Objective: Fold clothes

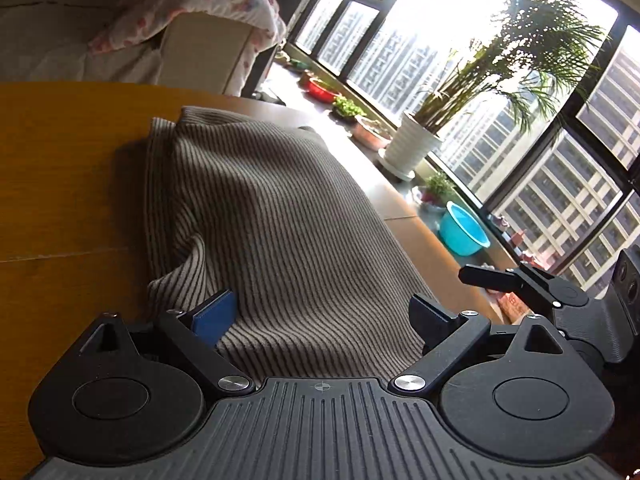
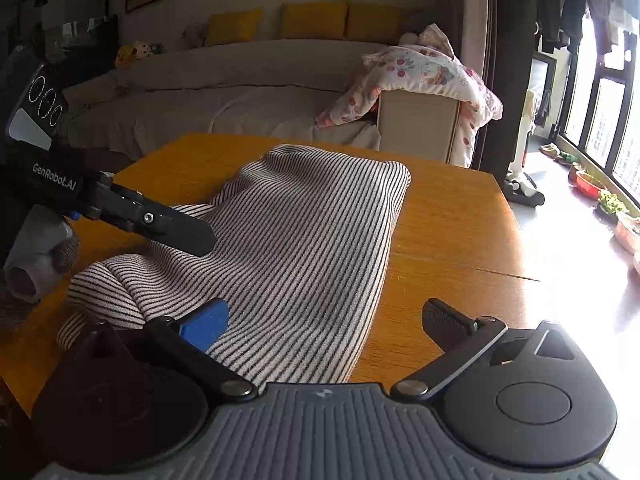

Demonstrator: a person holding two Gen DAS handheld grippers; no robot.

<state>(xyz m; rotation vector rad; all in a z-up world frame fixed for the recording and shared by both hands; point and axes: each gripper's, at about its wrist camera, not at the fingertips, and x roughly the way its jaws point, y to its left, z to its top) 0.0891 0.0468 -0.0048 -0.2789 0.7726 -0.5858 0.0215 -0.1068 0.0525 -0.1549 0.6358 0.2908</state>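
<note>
Left wrist view: left hand-held gripper has its jaws spread wide. The blue pad sits against the near left part of the striped garment; the dark pad on the other side lies at the cloth's right border. Nothing is pinched between them. The cloth runs straight between the two fingers and away from the camera.

Right wrist view: right hand-held gripper also has its jaws apart. Its blue finger rests on the near edge of the striped garment; the black finger hovers over bare desk to the right of the cloth. No grip on the fabric.

Garment: grey-and-dark fine stripes, lying on the orange wooden desk, roughly doubled over, with a rumpled fold at its near left side and a smoother far end. In the right wrist view the left hand-held gripper shows from the side, its fingers over the garment's left part; from this angle I cannot tell whether it touches.

Beyond the desk: a sofa with yellow cushions, a floral quilt draped over a box. By the window: potted palm, blue basin, red bowl.
</note>
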